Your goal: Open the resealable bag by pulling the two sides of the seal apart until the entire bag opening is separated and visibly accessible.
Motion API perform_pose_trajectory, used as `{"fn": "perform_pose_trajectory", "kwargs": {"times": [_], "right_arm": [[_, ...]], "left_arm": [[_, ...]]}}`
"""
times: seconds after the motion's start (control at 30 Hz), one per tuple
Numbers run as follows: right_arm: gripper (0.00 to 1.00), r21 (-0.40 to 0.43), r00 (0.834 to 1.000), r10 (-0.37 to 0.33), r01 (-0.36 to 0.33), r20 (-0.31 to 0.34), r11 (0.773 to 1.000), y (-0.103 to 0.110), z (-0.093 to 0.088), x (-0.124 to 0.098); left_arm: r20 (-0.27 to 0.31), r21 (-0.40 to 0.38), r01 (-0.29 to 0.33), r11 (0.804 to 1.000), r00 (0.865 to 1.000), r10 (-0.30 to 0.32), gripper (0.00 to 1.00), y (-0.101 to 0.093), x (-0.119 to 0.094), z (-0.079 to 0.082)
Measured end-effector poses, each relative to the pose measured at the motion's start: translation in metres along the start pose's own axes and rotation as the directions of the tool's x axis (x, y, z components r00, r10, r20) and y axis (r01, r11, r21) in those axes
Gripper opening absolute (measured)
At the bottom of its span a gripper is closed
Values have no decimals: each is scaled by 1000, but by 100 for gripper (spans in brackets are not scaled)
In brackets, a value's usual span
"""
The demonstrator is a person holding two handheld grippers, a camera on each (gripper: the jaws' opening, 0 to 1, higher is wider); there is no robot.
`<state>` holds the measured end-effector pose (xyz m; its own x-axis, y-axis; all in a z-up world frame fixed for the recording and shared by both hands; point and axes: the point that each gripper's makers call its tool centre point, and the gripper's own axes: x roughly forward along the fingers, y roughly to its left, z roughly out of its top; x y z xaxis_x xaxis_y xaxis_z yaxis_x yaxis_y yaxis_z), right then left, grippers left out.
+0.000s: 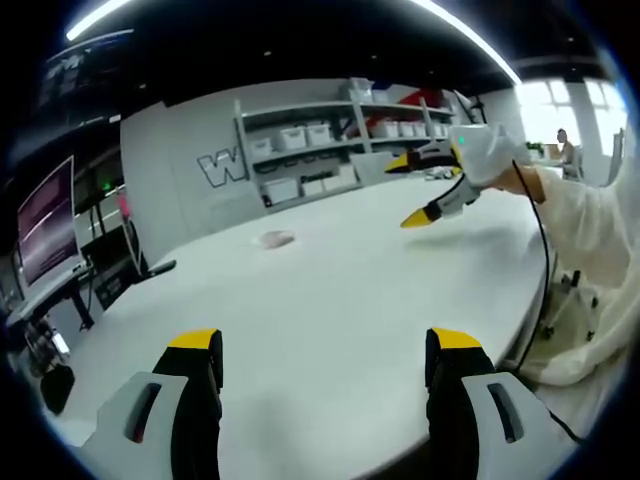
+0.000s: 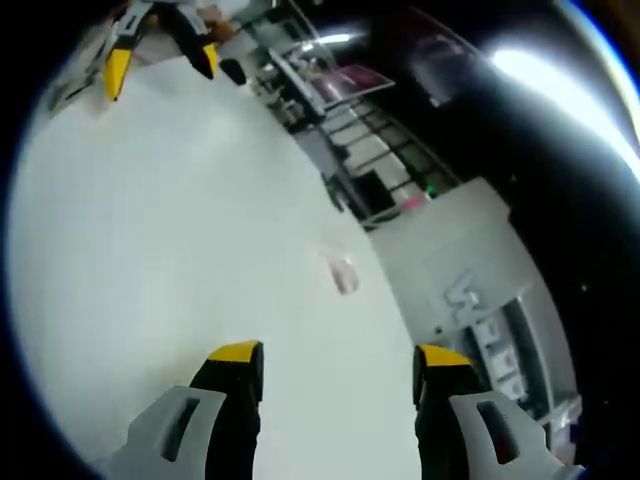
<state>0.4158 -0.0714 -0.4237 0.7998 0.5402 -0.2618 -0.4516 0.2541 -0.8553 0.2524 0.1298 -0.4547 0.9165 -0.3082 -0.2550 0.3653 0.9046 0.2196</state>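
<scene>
**Both grippers spread and empty, bag lying far ahead on the table**

While both grippers hover over the white table (image 1: pixel 330 300), neither touches anything. Left gripper (image 1: pixel 328 345): jaws wide apart, yellow tips, nothing between them, only bare tabletop. Right gripper (image 2: pixel 338 362): jaws likewise wide apart, nothing held.

Resealable bag (image 1: pixel 276 239) lies flat on the table, well ahead of the left gripper and slightly left of its centre line; small, clear, pinkish, too small to tell whether the seal is closed. In the right gripper view the bag (image 2: pixel 341 272) sits ahead of the jaws, near the table's far edge, well apart from both tips. Nothing stands between either gripper and the bag.

In the left gripper view the right gripper (image 1: pixel 425 190) comes in upper right, held above the table by a white-gloved hand (image 1: pixel 485 152), white sleeve (image 1: pixel 590 240) behind, black cable hanging down. In the right gripper view the left gripper (image 2: pixel 160 62) shows top left.

Beyond the table: shelving with white bins (image 1: pixel 320 150), a monitor (image 1: pixel 45 220) on the left.
</scene>
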Motion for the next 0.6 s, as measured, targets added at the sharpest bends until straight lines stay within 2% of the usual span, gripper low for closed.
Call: {"fn": "perform_pose_trajectory", "kwargs": {"times": [0.6], "right_arm": [[60, 1, 1000, 8, -8, 5, 1000, 1, 2, 7]], "left_arm": [[-1, 0, 2, 1000, 1000, -2, 83, 0, 0, -2]]}}
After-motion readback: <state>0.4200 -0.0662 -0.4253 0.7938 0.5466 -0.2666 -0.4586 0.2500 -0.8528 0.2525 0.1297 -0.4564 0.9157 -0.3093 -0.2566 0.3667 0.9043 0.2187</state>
